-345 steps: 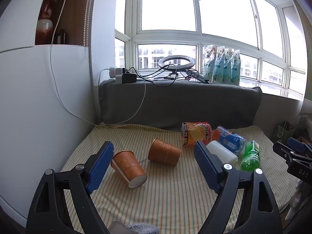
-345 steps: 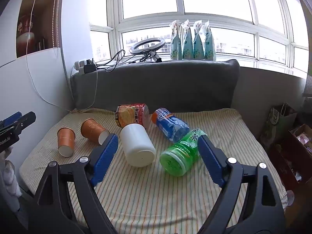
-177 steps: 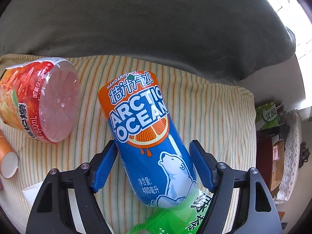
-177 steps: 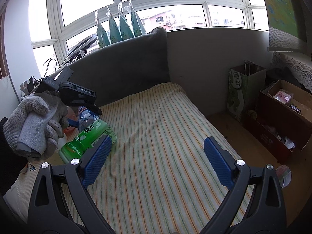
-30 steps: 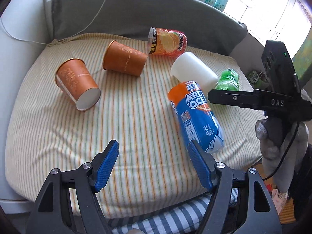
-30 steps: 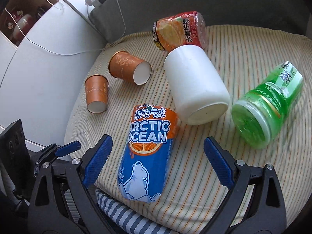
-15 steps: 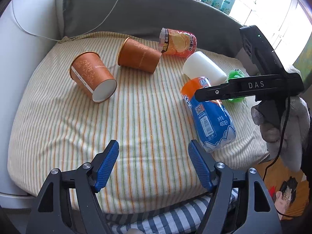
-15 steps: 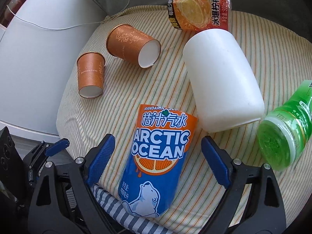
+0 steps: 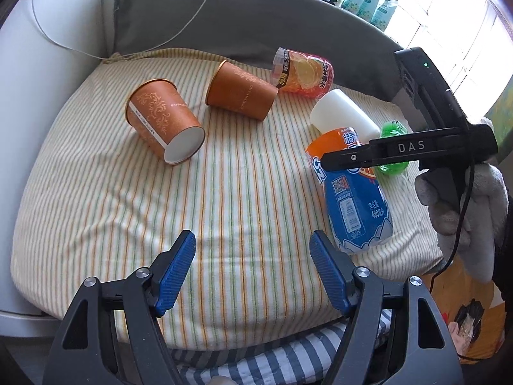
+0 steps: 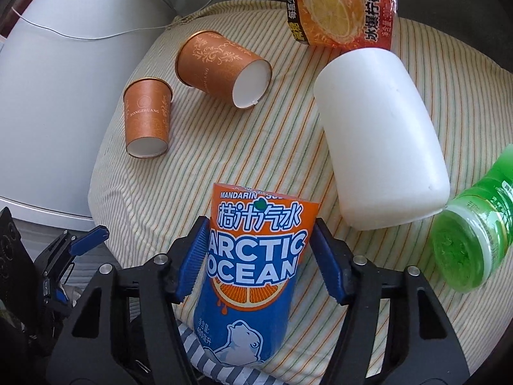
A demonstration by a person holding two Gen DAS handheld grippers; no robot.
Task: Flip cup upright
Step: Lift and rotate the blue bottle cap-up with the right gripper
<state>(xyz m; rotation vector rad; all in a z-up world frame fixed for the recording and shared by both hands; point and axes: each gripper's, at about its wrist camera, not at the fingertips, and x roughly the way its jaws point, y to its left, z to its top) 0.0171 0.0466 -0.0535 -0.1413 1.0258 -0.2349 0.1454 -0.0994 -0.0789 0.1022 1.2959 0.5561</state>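
The right gripper (image 10: 258,258) has its blue pads (image 10: 192,258) pressed against both sides of the blue Arctic Ocean cup (image 10: 253,276), which lies on its side at the near edge of the striped cushion (image 9: 243,199). Beyond the cup lie a white cup (image 10: 381,134), a green cup (image 10: 471,237), two orange paper cups (image 10: 147,118) and an orange-labelled cup (image 10: 343,12), all tipped over. The left gripper (image 9: 253,272) hangs spread wide and empty, beside the blue cup
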